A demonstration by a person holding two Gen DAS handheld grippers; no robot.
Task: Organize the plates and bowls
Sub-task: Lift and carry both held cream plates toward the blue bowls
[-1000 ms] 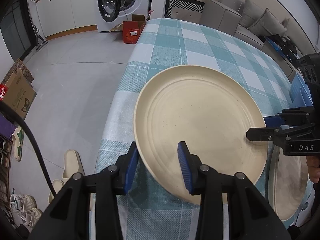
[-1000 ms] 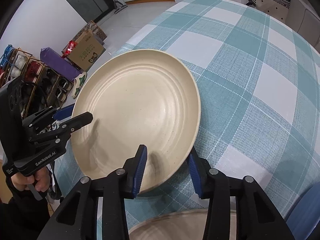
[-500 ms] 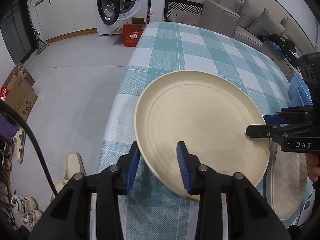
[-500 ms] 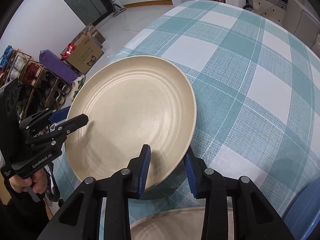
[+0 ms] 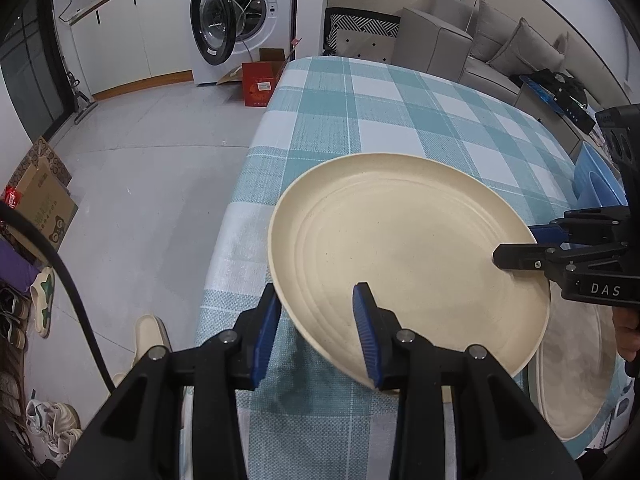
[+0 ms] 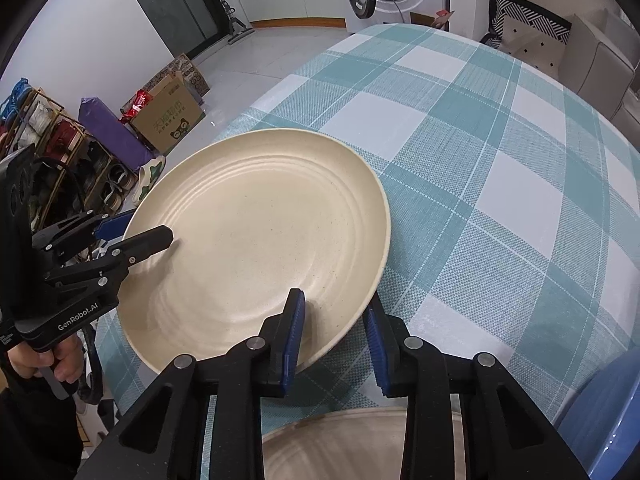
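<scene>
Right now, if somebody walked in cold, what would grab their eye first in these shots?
The big cream plate, tilted up over the near edge of the teal checked tablecloth, with the left gripper straddling its near rim and the right gripper closing over the opposite rim. Next, a second cream plate lying flat beside it, and the washing machine with its door open behind.

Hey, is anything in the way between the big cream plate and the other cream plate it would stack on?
Nothing visible does. The cream plate is right beside the second plate, its rim overlapping that plate's edge in the left wrist view. What shows of the second plate looks bare. The blue bowl stands off to the side.
</scene>
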